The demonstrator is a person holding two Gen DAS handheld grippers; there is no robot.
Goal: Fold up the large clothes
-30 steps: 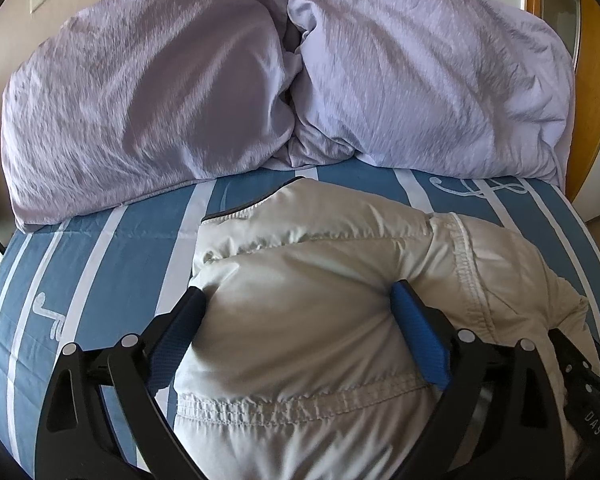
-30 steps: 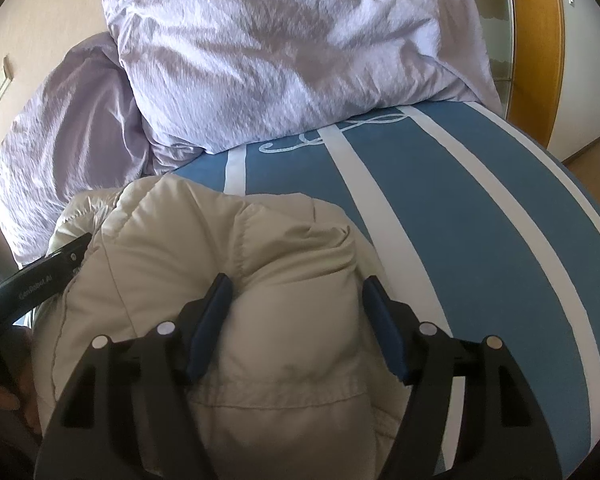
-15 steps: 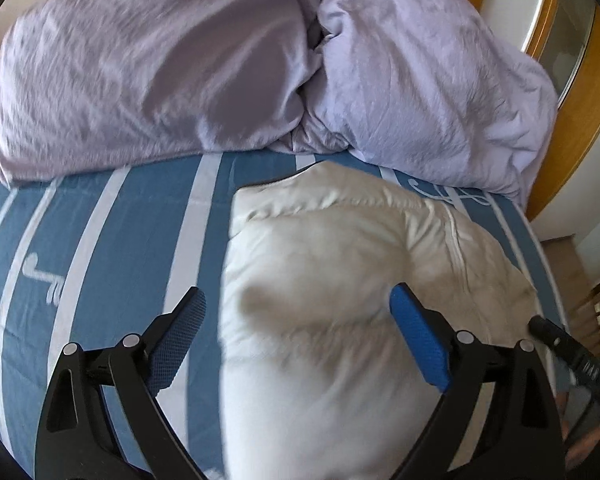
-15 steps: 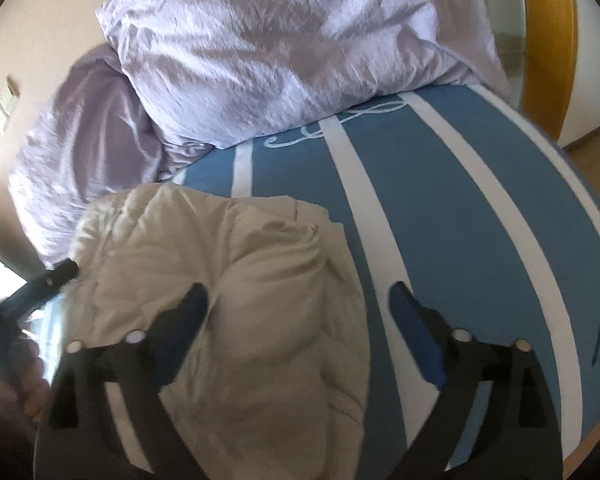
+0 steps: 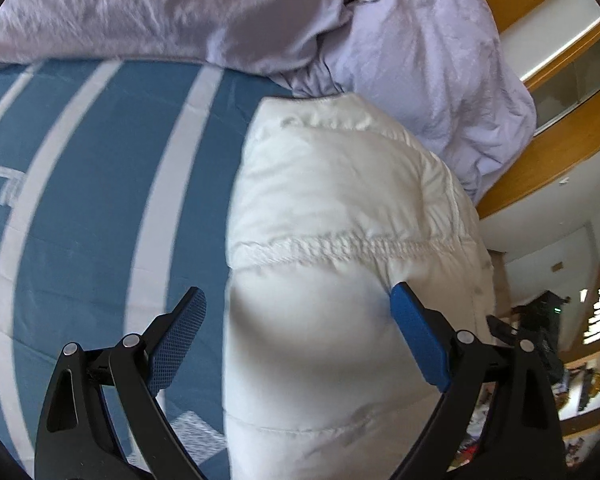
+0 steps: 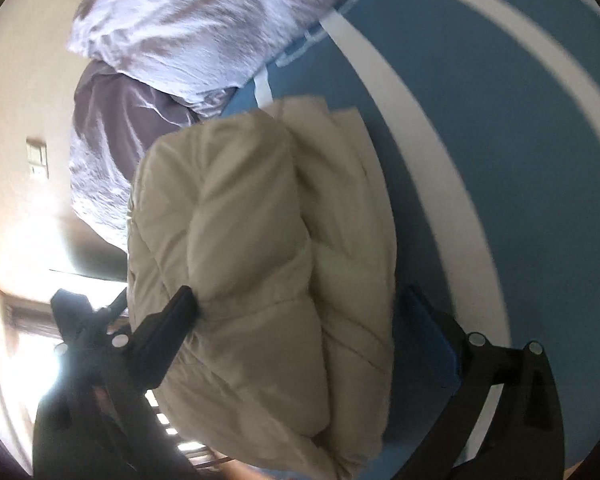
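A puffy cream-white quilted jacket (image 5: pixel 340 220) lies folded in a thick bundle on the blue-and-white striped bed sheet (image 5: pixel 80 160). My left gripper (image 5: pixel 296 320) is open, its blue pads on either side of the bundle's near end. In the right wrist view the same jacket (image 6: pixel 252 248) looks beige and fills the middle. My right gripper (image 6: pixel 300 312) is open and tilted, with the left finger (image 6: pixel 172 320) against the jacket's left side and the right pad (image 6: pixel 432 340) over the sheet (image 6: pixel 480 140).
A crumpled lilac duvet (image 5: pixel 400 40) is heaped at the head of the bed, also in the right wrist view (image 6: pixel 188 28). A wooden bed frame (image 5: pixel 540 168) runs along the right. The other gripper's black body (image 6: pixel 76 312) shows at the left.
Both grippers have opened and let go of the jacket, which now rests on the bed. Both cameras have swung and tilted; the left view shifted right, the right view rolled.
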